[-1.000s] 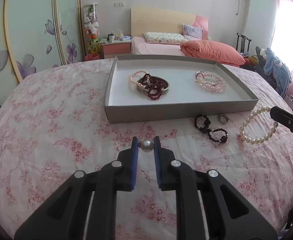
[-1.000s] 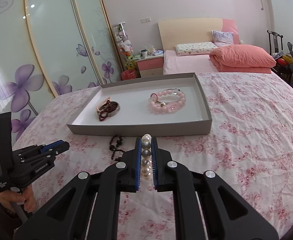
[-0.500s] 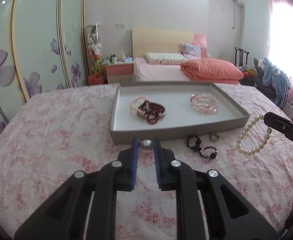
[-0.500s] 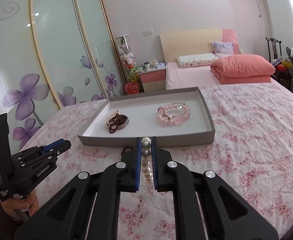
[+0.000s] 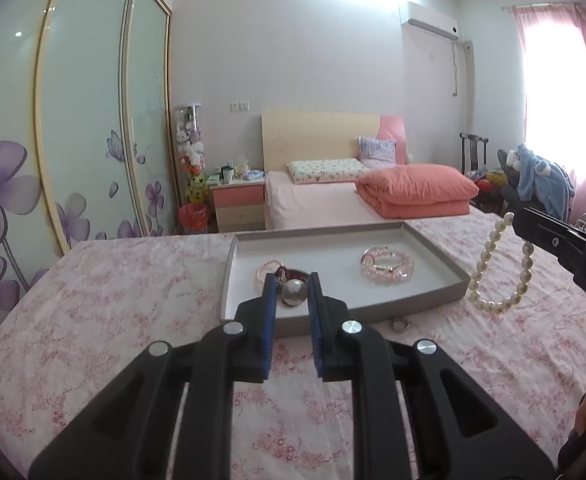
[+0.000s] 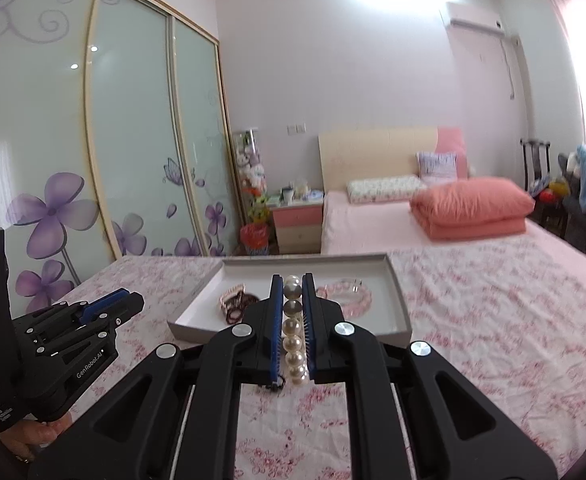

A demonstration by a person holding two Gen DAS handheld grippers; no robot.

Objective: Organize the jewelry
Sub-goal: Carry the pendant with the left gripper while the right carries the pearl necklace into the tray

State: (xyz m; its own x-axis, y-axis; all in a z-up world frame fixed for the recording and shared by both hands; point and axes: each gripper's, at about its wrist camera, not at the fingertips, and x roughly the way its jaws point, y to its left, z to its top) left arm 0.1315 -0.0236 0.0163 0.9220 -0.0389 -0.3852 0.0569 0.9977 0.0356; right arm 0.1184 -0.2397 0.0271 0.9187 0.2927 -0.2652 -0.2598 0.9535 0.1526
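Observation:
My left gripper [image 5: 291,286] is shut on a single pearl [image 5: 294,291], held above the bedspread in front of the grey tray [image 5: 333,316]. My right gripper [image 6: 293,286] is shut on a white pearl bracelet [image 6: 294,332]; in the left wrist view the bracelet [image 5: 497,272] hangs from it at the right, beside the tray's right wall. The tray [image 6: 293,334] holds a pink bead bracelet [image 5: 387,268], a small pink bracelet [image 5: 264,270] and a dark red bead string [image 6: 239,306]. A small metal ring [image 5: 400,325] lies on the bedspread in front of the tray.
The tray lies on a pink floral bedspread [image 5: 113,312]. Beyond it are a second bed with a folded orange quilt [image 5: 417,194], a nightstand [image 5: 239,204] and sliding wardrobe doors [image 5: 73,140] at the left. A chair with clothes [image 5: 533,184] stands at the right.
Both grippers have risen and tilted up, so the tray looks lower and farther. The pearl bracelet has lifted off the bedspread and now hangs in the air. The dark bead bracelet is hidden from the left view.

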